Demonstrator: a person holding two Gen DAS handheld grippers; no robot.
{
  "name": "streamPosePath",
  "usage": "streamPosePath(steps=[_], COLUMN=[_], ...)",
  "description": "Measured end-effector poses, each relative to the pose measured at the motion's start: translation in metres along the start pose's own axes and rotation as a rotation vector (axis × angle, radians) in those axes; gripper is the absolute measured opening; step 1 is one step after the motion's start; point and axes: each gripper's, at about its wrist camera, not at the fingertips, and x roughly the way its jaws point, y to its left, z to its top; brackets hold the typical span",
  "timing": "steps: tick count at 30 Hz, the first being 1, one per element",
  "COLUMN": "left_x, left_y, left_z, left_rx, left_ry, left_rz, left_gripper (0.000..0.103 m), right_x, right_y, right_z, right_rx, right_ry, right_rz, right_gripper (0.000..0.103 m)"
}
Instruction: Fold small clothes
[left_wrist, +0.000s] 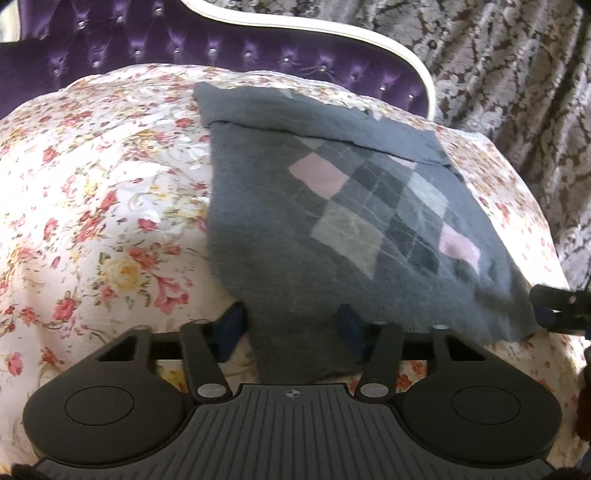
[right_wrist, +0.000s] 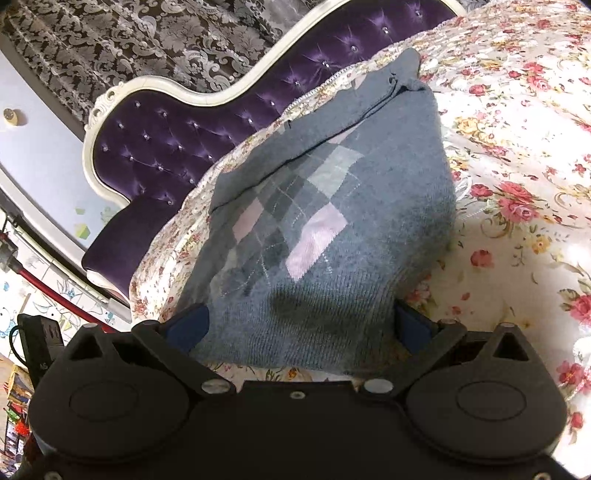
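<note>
**Both grippers at the near hem of the sweater**

A small grey sweater (left_wrist: 332, 206) with pink and grey diamonds lies on the flowered bedspread (left_wrist: 92, 192), its far end already turned over in a band near the purple headboard (left_wrist: 221, 51). The left gripper (left_wrist: 291, 328) has the near edge running between its blue fingers, which stand wide apart, not pinching. The right gripper (right_wrist: 299, 325) is likewise spread, cloth between its fingers. My guess: they sit at the two near corners so the hem can be lifted evenly and carried forward. No basket or box is in view.
</note>
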Motion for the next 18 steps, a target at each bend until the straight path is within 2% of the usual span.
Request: streamPosePath(steps=[1,3,4,6,8,13,14,15,16,18], left_x=[0.0,0.0,0.0,-0.001,-0.003,-0.002,-0.001,0.0,0.001,0.002], left_y=[0.002,0.004,0.003,0.002,0.002,0.0,-0.001,-0.001,0.0,0.003], left_z=[0.001,0.002,0.002,0.002,0.003,0.001,0.002,0.002,0.003,0.003], left_rx=[-0.011,-0.017,-0.012,-0.011,-0.018,-0.021,-0.024,-0.03,-0.039,-0.068], left_ry=[0.0,0.002,0.004,0.01,0.017,0.022,0.02,0.017,0.02,0.022], left_rz=[-0.001,-0.001,0.006,0.013,0.006,-0.002,-0.004,-0.008,-0.018,-0.039], left_gripper=[0.045,0.042,0.04,0.037,0.036,0.035,0.032,0.015,0.007,0.005], right_x=[0.0,0.0,0.0,-0.001,0.0,-0.001,-0.001,0.0,0.001,0.002], right_y=[0.001,0.003,0.002,-0.002,-0.007,-0.009,-0.01,-0.01,-0.011,-0.012], right_z=[0.001,0.002,0.003,0.003,0.004,0.003,0.004,0.004,0.004,0.005], right_rx=[-0.005,-0.021,-0.022,-0.002,0.022,0.046,0.051,0.057,0.061,0.081], right_ry=[0.004,0.012,0.013,0.014,0.019,0.015,0.014,0.014,0.013,0.007], right_rz=[-0.01,-0.039,-0.053,-0.065,-0.073,-0.067,-0.063,-0.059,-0.055,-0.025], right_gripper=[0.097,0.076,0.071,0.051,0.041,0.041,0.041,0.041,0.043,0.055])
